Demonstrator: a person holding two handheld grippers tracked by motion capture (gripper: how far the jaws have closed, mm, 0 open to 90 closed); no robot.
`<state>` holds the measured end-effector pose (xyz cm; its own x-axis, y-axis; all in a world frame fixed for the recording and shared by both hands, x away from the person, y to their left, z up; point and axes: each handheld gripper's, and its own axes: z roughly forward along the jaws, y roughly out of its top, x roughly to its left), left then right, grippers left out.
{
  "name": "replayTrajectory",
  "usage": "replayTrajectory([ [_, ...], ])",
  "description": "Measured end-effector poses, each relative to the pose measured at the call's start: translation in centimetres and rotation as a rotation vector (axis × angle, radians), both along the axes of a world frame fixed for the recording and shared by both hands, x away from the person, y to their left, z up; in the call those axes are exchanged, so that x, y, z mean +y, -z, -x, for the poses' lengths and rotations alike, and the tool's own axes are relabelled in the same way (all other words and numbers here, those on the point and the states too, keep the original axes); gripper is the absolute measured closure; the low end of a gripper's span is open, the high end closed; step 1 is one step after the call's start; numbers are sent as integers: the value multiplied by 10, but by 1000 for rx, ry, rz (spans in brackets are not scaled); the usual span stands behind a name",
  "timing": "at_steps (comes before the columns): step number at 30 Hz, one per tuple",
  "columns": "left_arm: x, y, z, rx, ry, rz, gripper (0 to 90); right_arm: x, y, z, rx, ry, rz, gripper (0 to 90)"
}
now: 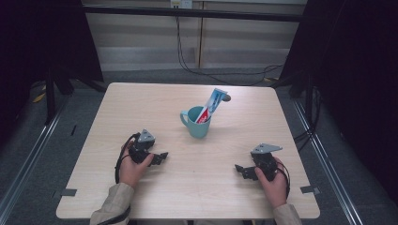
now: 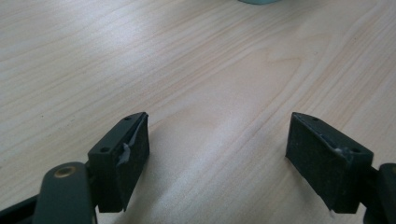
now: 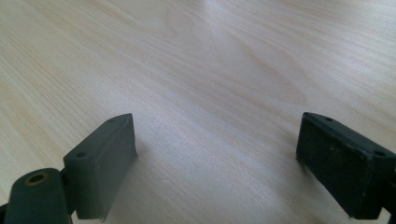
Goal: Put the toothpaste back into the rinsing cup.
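A teal mug [image 1: 197, 123] stands near the middle of the light wooden table [image 1: 141, 103], with a red, white and blue toothpaste tube [image 1: 212, 106] leaning out of it to the upper right. My left gripper [image 1: 162, 157] rests on the table at the front left, pointing right, well short of the mug. Its jaws stand wide apart with bare wood between them [image 2: 217, 140]. At the front right lies my right gripper [image 1: 240, 170], pointing left, also open over bare table [image 3: 217, 144]. A sliver of the mug's base [image 2: 259, 1] shows at the top of the left gripper view.
A small dark round object [image 1: 227, 98] lies just behind the tube. Black cables [image 1: 187, 65] hang beyond the table's far edge. Dark curtains and frame legs flank both sides. The person's sleeves come in at the bottom edge.
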<state>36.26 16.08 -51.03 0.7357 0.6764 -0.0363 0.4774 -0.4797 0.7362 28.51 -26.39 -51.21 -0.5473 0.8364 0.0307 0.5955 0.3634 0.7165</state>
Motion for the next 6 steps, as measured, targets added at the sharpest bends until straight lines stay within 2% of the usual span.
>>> replayTrajectory([
  [6,-2,0,1,-6,10,-15,198,0,0,0,2,0,-2,114],
])
